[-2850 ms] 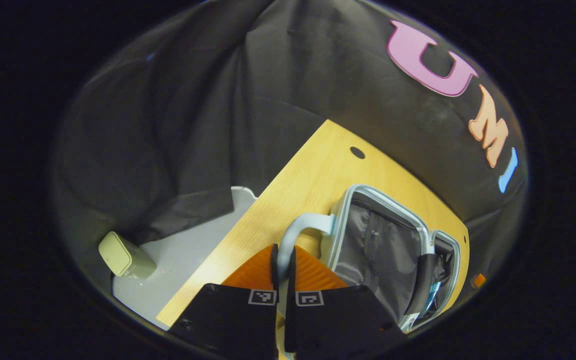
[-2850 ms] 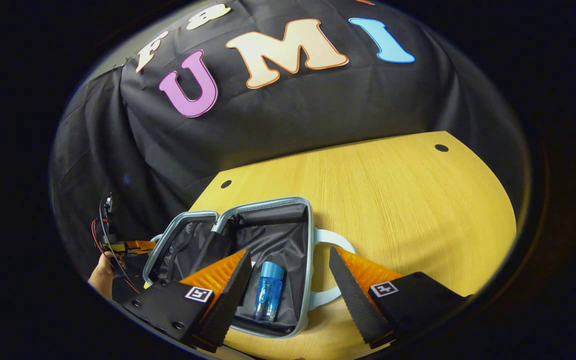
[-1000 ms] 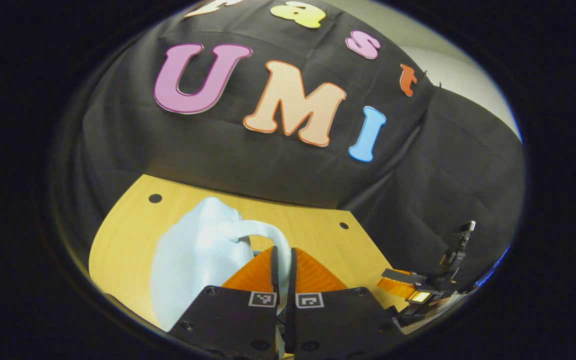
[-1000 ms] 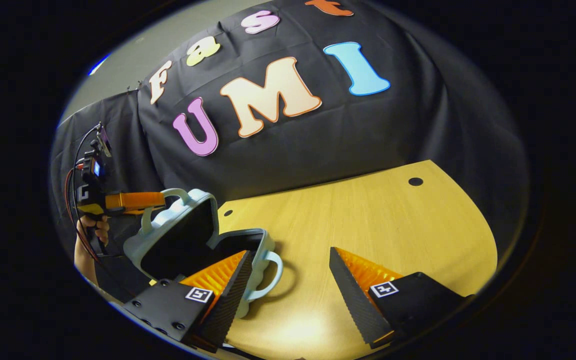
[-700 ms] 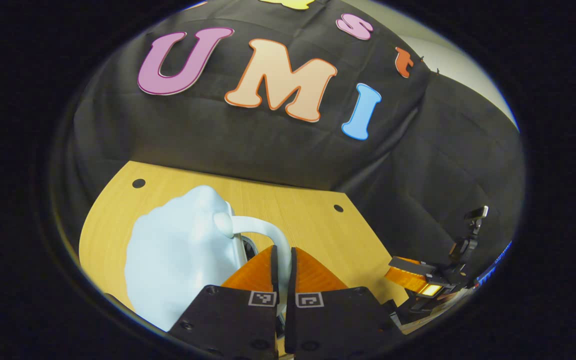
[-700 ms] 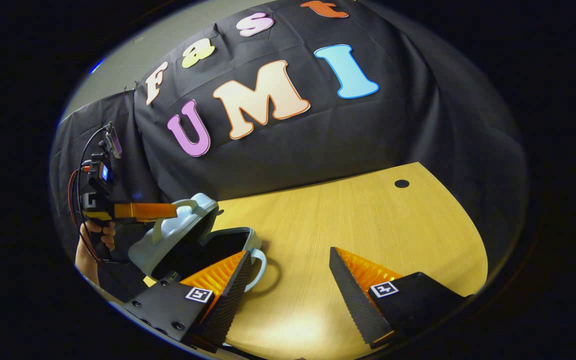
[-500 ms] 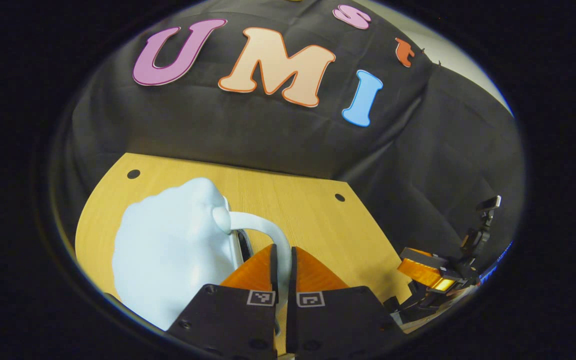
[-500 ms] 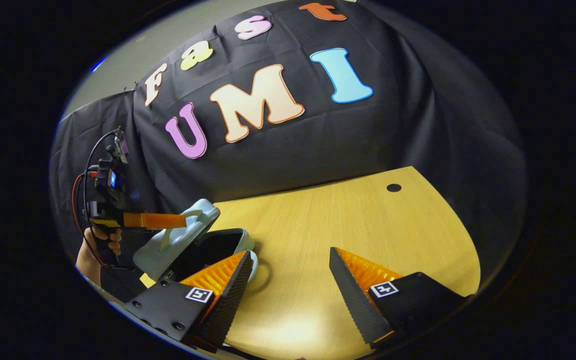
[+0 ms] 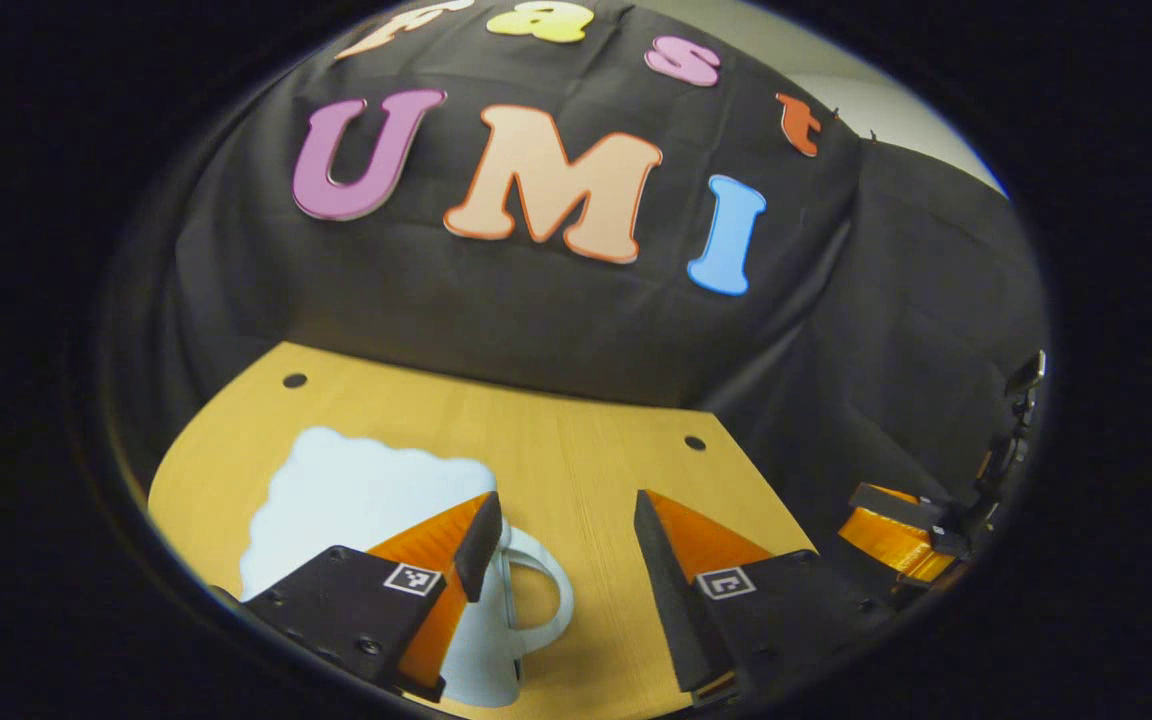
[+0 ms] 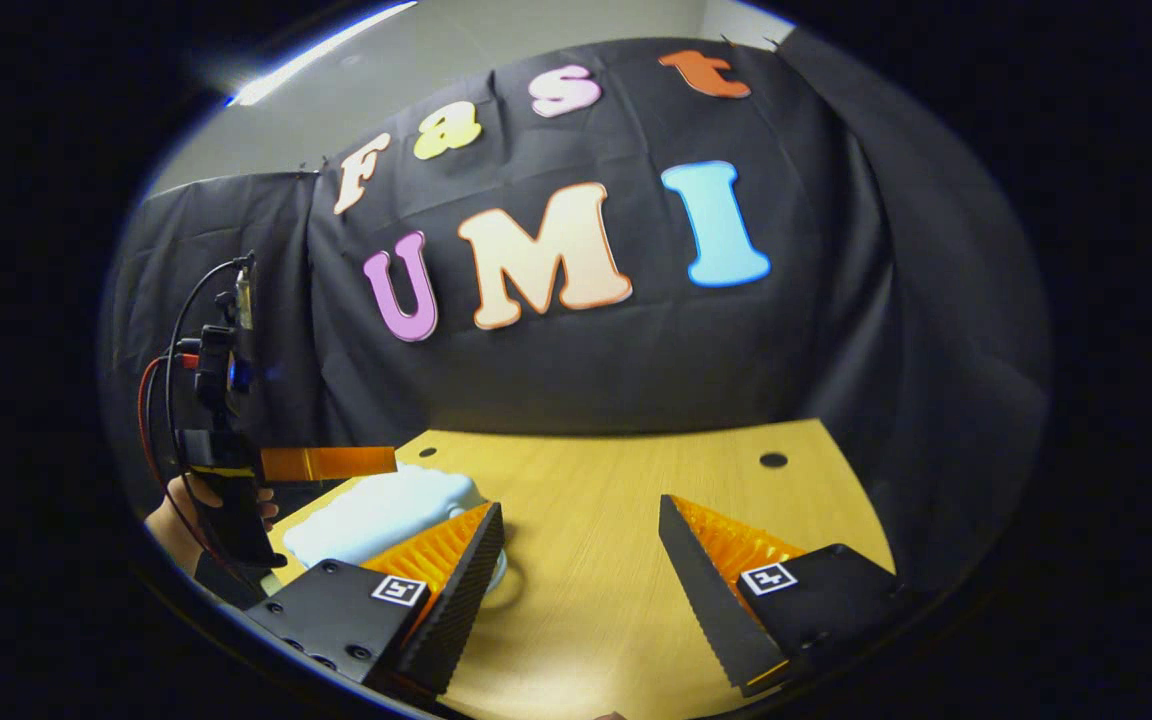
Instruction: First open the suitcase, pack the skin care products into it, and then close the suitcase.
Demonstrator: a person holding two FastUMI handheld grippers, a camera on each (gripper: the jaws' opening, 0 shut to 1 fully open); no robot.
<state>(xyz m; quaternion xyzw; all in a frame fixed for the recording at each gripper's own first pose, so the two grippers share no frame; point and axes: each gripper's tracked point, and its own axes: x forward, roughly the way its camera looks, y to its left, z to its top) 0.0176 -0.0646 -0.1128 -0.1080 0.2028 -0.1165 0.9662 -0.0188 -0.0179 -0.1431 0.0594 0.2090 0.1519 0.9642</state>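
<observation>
One pale blue suitcase [image 9: 356, 495] lies flat and closed on the wooden table [image 9: 576, 450], in the lower left of the left gripper view. Its scalloped top edge faces the cloth wall and its one visible loop handle [image 9: 536, 590] points toward the lower middle of the frame. Its long axis cannot be told.

Left gripper [image 9: 561, 530]: two fingers spread wide apart, holding nothing; the left finger [image 9: 436, 560] overlaps the suitcase in the picture, just beside the handle.

In the right gripper view the same suitcase [image 10: 376, 510] sits at lower left, its long axis running from lower left to upper right. Right gripper [image 10: 581, 540]: two fingers spread apart over bare table [image 10: 636, 470], empty. The left gripper [image 10: 331, 463], held by a hand [image 10: 181, 510], hangs just above the suitcase's left end.

Two holes [image 9: 294, 381] mark the table's far edge.
</observation>
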